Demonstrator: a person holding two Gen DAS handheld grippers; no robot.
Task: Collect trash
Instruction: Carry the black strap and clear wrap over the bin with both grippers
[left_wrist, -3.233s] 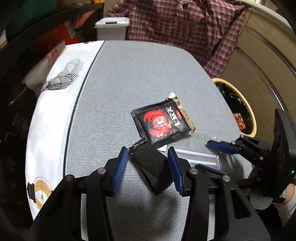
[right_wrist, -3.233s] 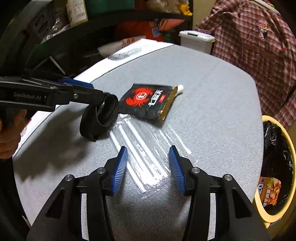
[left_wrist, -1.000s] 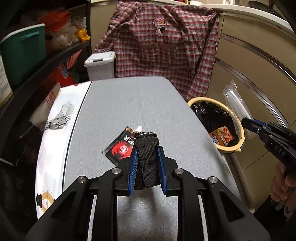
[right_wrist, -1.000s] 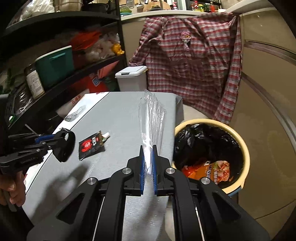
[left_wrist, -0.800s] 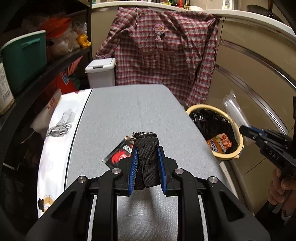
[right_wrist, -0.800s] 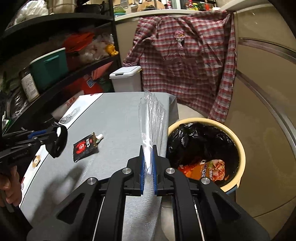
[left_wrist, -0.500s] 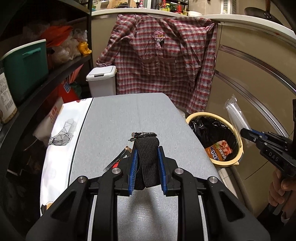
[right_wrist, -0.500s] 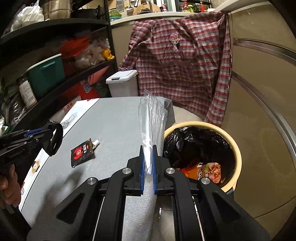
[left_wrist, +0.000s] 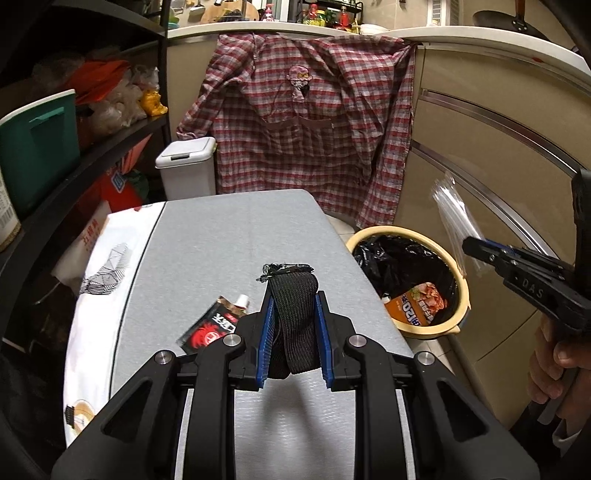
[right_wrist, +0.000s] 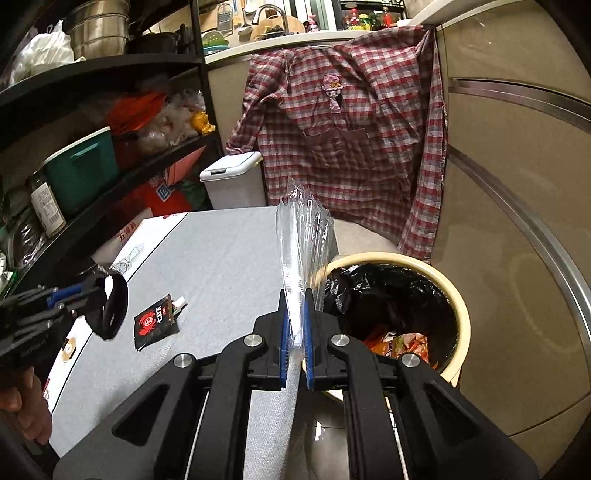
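The left gripper (left_wrist: 293, 328), low in the centre of its own view, is clamped on a folded black strap (left_wrist: 294, 321) held above the grey table (left_wrist: 221, 236), and in the right view it shows at the left edge with the strap (right_wrist: 110, 310) hanging from it. The right gripper (right_wrist: 295, 332) pinches a clear plastic wrapper (right_wrist: 301, 243) that stands up mid-frame, just left of the yellow bin (right_wrist: 456, 295) with its black liner at lower right. A black and red sachet (right_wrist: 155, 321) lies flat on the table, left of centre.
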